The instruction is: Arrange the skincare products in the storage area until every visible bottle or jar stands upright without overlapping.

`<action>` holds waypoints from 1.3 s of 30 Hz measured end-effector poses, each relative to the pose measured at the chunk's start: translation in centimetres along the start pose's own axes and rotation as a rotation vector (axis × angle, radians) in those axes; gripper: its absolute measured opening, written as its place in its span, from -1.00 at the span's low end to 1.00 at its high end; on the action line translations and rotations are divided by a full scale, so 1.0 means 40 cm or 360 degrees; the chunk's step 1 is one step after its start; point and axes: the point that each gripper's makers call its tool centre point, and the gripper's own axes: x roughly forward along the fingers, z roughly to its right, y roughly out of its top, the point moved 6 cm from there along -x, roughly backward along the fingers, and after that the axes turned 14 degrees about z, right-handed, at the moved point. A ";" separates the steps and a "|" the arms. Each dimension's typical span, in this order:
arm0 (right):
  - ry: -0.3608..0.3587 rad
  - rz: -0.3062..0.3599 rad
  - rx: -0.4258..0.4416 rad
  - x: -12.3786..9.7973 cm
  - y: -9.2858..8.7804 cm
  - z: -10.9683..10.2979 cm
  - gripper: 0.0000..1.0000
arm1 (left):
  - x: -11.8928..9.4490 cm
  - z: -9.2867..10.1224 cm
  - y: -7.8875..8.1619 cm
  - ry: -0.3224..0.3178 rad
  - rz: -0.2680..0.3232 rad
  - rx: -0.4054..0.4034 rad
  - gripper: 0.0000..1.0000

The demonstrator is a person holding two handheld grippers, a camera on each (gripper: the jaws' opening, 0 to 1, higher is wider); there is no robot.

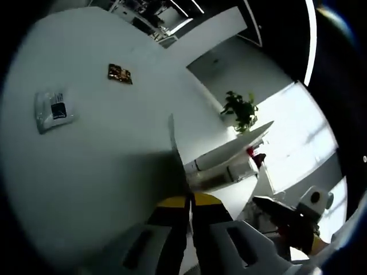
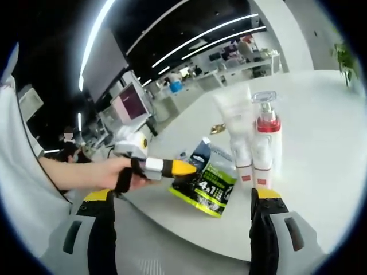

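The right tool [image 2: 183, 200] has its jaws apart and empty. Two upright bottles [image 2: 255, 152] stand on the bench [image 2: 321, 114] at 1 o'clock, nearest this tool. A green pouch [image 2: 206, 186] lies flat at 12 o'clock. The left tool [image 1: 191, 209] has its jaws together.

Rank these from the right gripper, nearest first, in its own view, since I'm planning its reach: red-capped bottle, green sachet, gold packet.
1. Red-capped bottle, upright just beyond the right finger.
2. Green sachet, lying flat at the table edge, about as near; too close to call.
3. Gold packet, farther back on the table.
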 end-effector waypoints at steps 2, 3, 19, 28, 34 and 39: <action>0.0004 -0.0002 0.0005 0.001 0.000 -0.002 0.96 | 0.003 -0.001 -0.004 0.0020 0.0001 0.0005 -1.00; 0.0003 -0.0006 0.0006 0.001 -0.001 -0.003 0.96 | 0.004 -0.002 -0.005 0.0032 0.0002 0.0010 -1.00; 0.0001 -0.0008 0.0021 0.000 -0.002 0.004 0.96 | 0.005 -0.040 0.000 0.0146 -0.0164 0.0574 -0.92; -0.0002 -0.0014 0.0034 0.001 -0.002 -0.001 0.96 | 0.007 -0.032 -0.011 0.0162 -0.0224 0.0786 -0.83; -0.0001 -0.0008 0.0030 -0.001 -0.003 0.007 0.95 | 0.005 -0.038 -0.011 0.0199 -0.0267 0.0909 -0.79; -0.0002 -0.0006 0.0031 -0.002 -0.004 0.012 0.95 | 0.006 -0.041 -0.011 0.0208 -0.0275 0.0921 -0.79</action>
